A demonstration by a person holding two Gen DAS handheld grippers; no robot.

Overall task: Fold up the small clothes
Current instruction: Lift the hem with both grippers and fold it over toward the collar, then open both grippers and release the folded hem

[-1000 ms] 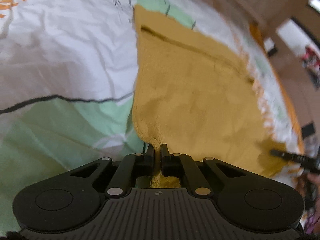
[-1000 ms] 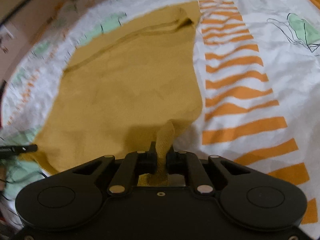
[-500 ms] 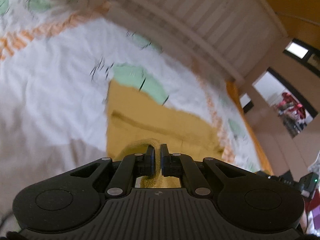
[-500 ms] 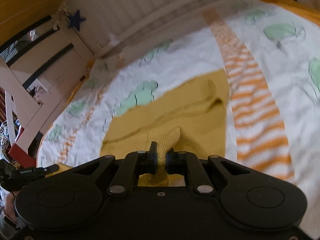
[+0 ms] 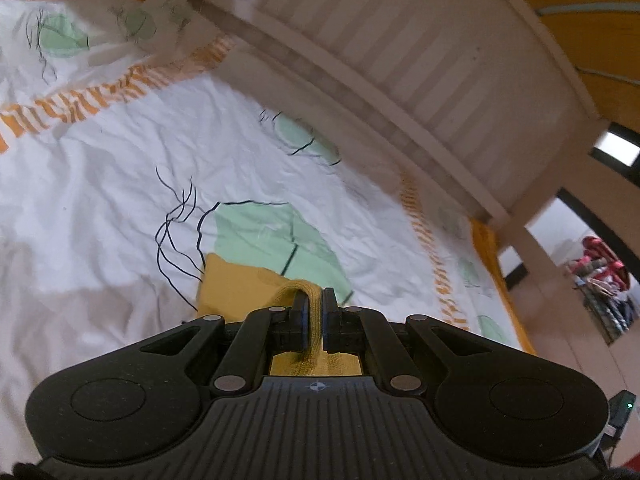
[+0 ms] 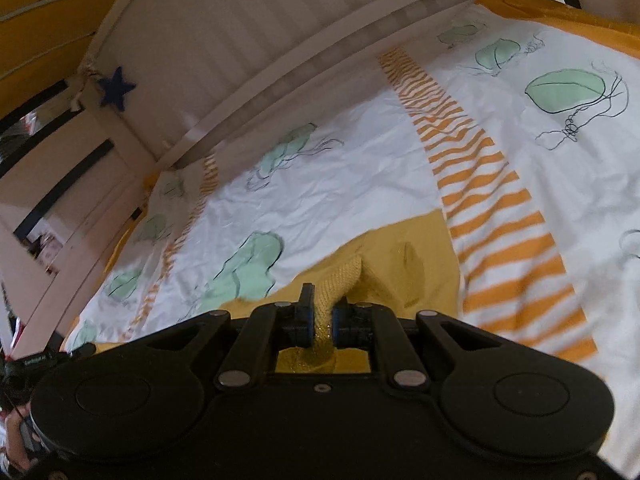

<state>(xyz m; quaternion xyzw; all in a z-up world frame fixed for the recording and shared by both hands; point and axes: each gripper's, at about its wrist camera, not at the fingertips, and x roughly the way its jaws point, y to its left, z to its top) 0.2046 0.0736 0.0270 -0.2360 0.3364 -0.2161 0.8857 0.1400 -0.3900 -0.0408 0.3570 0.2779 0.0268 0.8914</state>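
Note:
A mustard-yellow knitted garment [image 5: 236,288] lies on a bed; it also shows in the right wrist view [image 6: 404,264]. My left gripper [image 5: 314,308] is shut on one ribbed edge of it, pinched between the pads. My right gripper [image 6: 322,316] is shut on another ribbed edge. Both hold the cloth lifted near the garment's far end. Most of the garment is hidden under the gripper bodies.
The bed has a white cover [image 5: 100,168] printed with green jellyfish and orange stripes [image 6: 492,204]. A white slatted headboard [image 5: 400,56] rises behind it, with a blue star [image 6: 116,90] on its post. The other gripper's tip [image 6: 36,360] shows at far left.
Both grippers have carried the held edges forward over the garment towards the headboard and tilted up. Much less yellow cloth shows ahead than before.

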